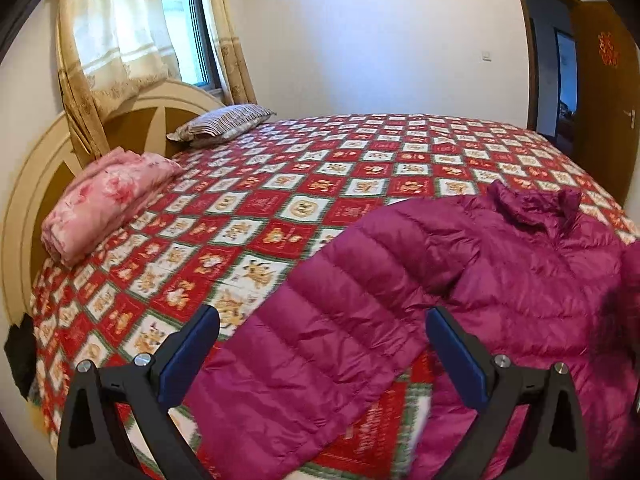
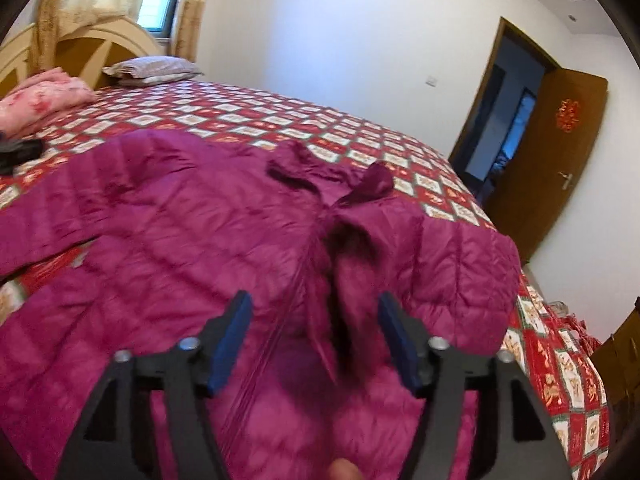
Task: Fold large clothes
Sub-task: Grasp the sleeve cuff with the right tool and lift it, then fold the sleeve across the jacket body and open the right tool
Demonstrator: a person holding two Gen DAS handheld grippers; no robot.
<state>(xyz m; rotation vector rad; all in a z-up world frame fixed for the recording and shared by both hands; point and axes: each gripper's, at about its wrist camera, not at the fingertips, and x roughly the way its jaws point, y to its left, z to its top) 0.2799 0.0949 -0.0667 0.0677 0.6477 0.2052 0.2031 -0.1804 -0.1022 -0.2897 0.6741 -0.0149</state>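
The jacket (image 2: 224, 240) lies spread on the bed (image 1: 360, 152), with the pillow (image 1: 224, 122) at the headboard (image 1: 132, 120) behind

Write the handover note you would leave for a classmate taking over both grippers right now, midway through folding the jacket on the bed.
Left gripper: jaws open, holding nothing, over the jacket's spread sleeve.
Right gripper: jaws open, nothing pressed between them, over the jacket's front.
Magenta puffer jacket: lies face up on the red patchwork bedspread, collar toward the far side.
Done: jacket laid out roughly flat.
Left: no fold visible yet; probably fold the sleeves in, then the body.
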